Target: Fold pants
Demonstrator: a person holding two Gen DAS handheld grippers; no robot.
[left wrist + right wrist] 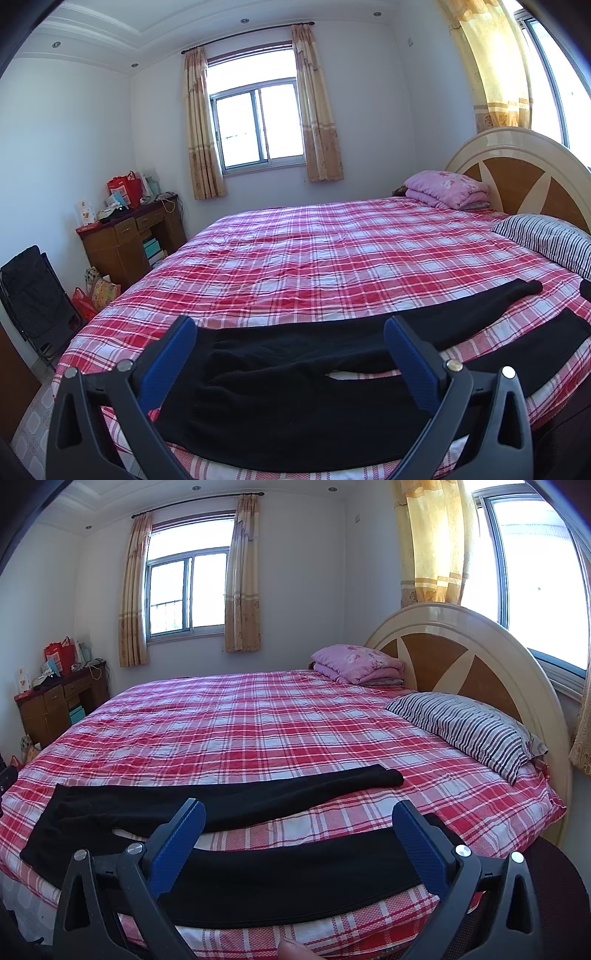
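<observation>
A: Item one, nearest the lens?

B: Left gripper (290, 332), blue pads (168, 363) spread wide apart, holding nothing. It sits over the waist end of the pants (280, 398). Right gripper (299, 814), pads likewise parted, nothing between them, over the near leg.

A: Item two, the garment?

B: Black pants (295, 878), laid flat along the near edge of the bed (258, 723), unfolded. Waist toward the person's left, both legs running to the right. Near leg lies on the very edge of the mattress; far leg angles away from it, a wedge of sheet showing between them. The far leg's cuff rests on the sheet, well short of the pillow.

A: At the bottom edge of the right view?

B: A fingertip (295, 950), just visible.

A: Item three, bedding?

B: Red and white plaid sheet over the whole bed. Striped pillow (469, 731) at the right, against the headboard (443, 627). Folded pink quilt (358, 664) at the far corner, also by the headboard.

A: Item four, far side?

B: Wooden desk (129, 236) in the left corner, cluttered, red bag (125, 188) on top, more bags on the floor beside it. Black folding chair (33, 295) against the left wall. Curtained window (258, 125) on the back wall; a second window (535, 568) behind the headboard.
</observation>
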